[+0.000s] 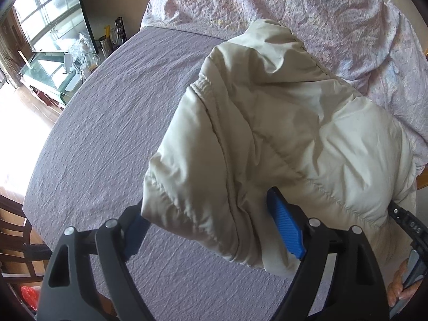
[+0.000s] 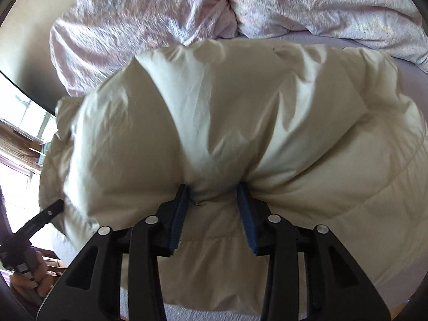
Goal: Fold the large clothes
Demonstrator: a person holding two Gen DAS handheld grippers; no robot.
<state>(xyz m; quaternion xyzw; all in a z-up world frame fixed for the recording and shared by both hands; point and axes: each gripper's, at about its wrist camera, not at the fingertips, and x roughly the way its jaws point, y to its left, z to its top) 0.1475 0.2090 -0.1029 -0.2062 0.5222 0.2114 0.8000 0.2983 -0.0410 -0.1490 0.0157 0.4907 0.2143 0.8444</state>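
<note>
Both wrist cameras look steeply down from close above the bed (image 1: 101, 123). The cream padded jacket (image 1: 281, 133) fills each view's centre; both share the floral duvet (image 2: 160, 13) at 12 o'clock.

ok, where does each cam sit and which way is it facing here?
Left wrist: on the left gripper, angled down at the purple bedsheet and cream puffer jacket; jacket edge lies between its wide jaws; a hand shows lower right.
Right wrist: on the right gripper, angled down, pinching a jacket fold; floral duvet beyond.
Shared: jacket, duvet, sheet.
</note>
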